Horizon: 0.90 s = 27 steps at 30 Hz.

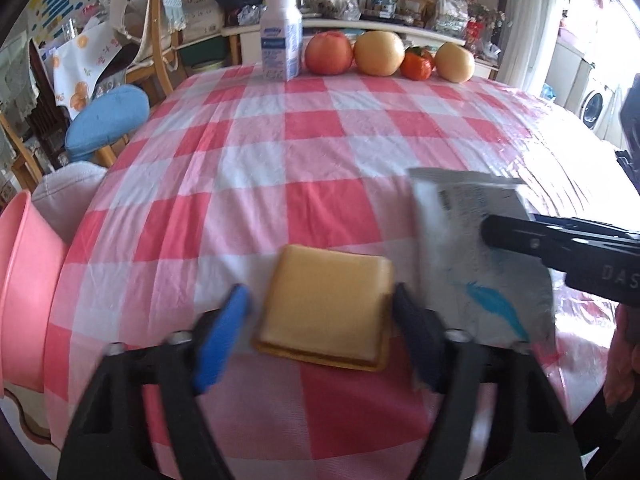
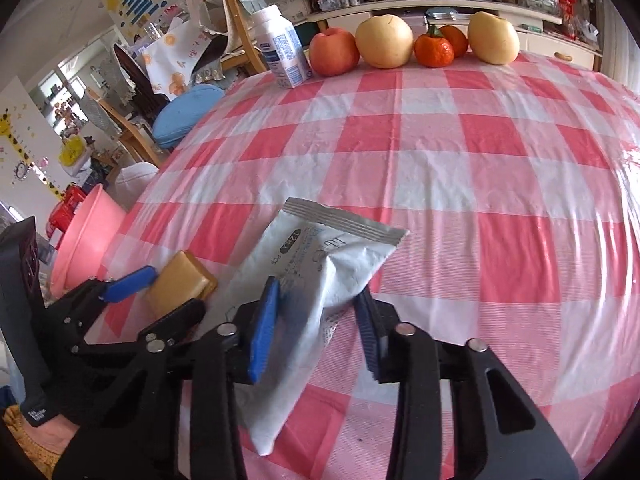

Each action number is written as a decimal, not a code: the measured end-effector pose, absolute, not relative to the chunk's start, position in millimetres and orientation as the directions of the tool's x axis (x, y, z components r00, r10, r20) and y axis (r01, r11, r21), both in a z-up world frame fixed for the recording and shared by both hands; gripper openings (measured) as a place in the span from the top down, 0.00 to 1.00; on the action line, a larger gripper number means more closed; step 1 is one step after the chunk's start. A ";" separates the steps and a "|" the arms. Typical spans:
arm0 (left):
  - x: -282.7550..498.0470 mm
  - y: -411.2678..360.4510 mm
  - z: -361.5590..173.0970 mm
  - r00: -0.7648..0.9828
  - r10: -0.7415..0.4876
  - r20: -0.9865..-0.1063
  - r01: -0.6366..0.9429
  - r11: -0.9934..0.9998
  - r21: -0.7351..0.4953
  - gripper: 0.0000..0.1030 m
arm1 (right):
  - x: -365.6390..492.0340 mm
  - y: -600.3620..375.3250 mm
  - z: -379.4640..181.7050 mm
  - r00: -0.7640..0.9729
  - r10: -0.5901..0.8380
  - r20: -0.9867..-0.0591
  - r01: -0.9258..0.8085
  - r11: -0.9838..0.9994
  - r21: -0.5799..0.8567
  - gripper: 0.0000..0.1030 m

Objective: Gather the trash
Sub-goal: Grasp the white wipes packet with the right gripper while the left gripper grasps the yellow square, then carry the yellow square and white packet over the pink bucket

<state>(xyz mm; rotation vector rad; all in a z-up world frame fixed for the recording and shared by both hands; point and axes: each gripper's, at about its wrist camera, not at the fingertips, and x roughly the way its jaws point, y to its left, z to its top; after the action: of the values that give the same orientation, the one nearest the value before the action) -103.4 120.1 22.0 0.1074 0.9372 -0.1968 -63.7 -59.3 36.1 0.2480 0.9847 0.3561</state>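
Nearest the cameras, the left claw straddled a yellow square sponge lying flat on the table, which was covered by a red-and-white checked cloth under clear plastic. Its blue pad stood just clear of the sponge's left edge while the dark pad on the other side sat right at the sponge's right edge; the jaws were half spread, and no firm pinch could be read from either view. Just beside it, the right claw had its two pads pressed into the sides of a white plastic wipes packet printed with a blue feather, so the packet bulged and creased between them, its crimped grey end pointing up and away over the cloth and its lower end hanging toward the camera. The sponge and the packet lay close together near the front edge of the table, the packet to the right of the sponge. Off the table's left edge stood a pink plastic bin. Farther back on that side was a chair with a blue cushion. Along the far edge of the table stood a white milk carton, a red apple, a yellow pear, a tangerine and a second yellow pear in a row, with cluttered shelves behind them.
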 end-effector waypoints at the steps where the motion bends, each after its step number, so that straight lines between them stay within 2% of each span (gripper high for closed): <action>1: -102.7 119.3 22.0 0.578 -0.120 -0.807 0.213 0.977 0.007 0.37 | -63.4 -58.8 36.8 0.504 0.408 -0.761 -0.182 0.912 0.368 0.72; 4: -101.4 119.1 22.5 0.580 -0.121 -0.805 0.206 0.979 0.001 0.37 | -61.7 -59.1 41.2 0.509 0.444 -0.738 -0.183 0.893 0.411 0.79; 10: -98.7 126.6 24.4 0.573 -0.154 -0.805 0.190 0.980 -0.053 0.39 | -61.1 -48.2 50.7 0.519 0.461 -0.720 -0.216 0.885 0.412 0.85; 27: -103.8 170.7 64.5 0.665 -0.191 -0.722 0.132 0.982 -0.138 0.39 | -66.0 -19.7 95.6 0.603 0.434 -0.669 -0.288 0.901 0.325 0.87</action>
<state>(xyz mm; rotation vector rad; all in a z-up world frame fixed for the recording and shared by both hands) -103.8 170.7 64.5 -0.0766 0.8231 -0.1823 -66.0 -19.8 95.6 0.1918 0.8239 0.4208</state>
